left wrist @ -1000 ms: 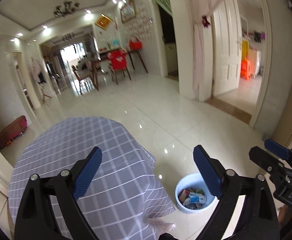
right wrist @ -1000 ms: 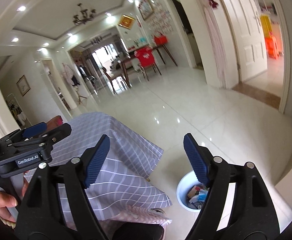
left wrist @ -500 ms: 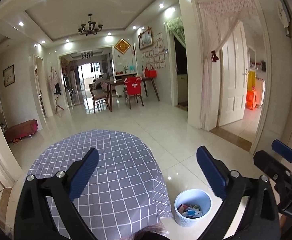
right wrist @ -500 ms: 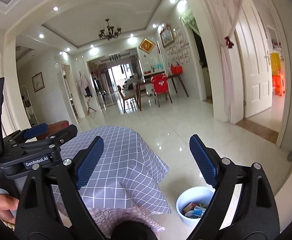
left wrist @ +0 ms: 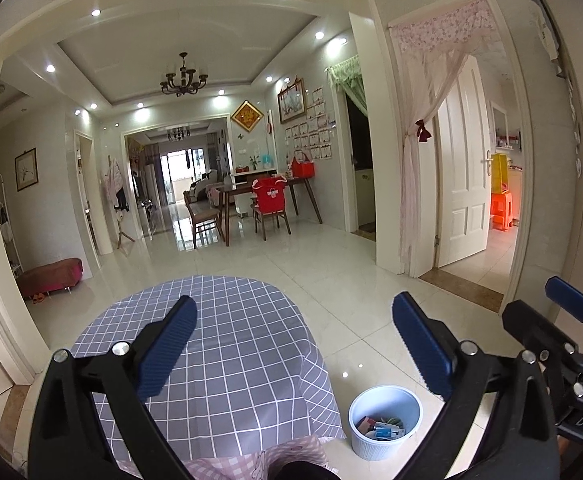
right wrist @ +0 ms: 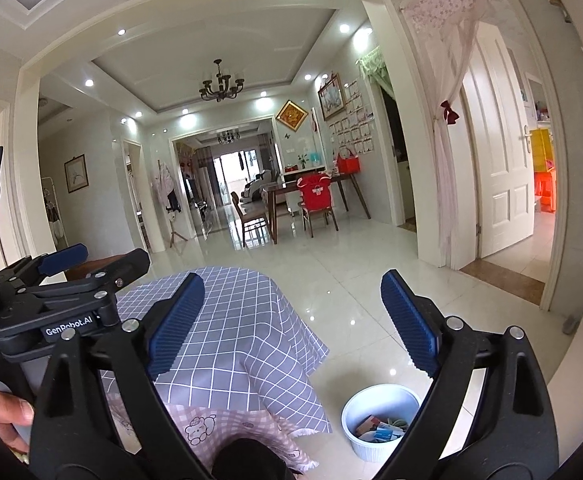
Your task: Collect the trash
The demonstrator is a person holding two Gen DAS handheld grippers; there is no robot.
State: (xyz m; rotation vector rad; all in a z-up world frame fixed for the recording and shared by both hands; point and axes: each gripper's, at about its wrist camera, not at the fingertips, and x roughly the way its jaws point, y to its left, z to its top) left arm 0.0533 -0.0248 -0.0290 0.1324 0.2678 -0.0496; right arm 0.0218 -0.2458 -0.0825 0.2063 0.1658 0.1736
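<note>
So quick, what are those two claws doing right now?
Left claw: open, holding nothing.
Right claw: open, holding nothing.

A round surface (left wrist: pixel 227 344) is draped in a grey cloth with a white grid (right wrist: pixel 251 336); its top is bare. Just right of the surface, on the glossy tiled floor (left wrist: pixel 331 264), stands a white bin (left wrist: pixel 385 420) holding wrappers.

Glossy white tiled floor (left wrist: pixel 331 264), recessed ceiling spotlights and dark chandelier (left wrist: pixel 183 80), distant wooden dining table (left wrist: pixel 251 192) with chairs, red-covered chair (left wrist: pixel 269 200), white panelled door (left wrist: pixel 461 168) behind pink curtain (left wrist: pixel 419 152), framed wall pictures.
</note>
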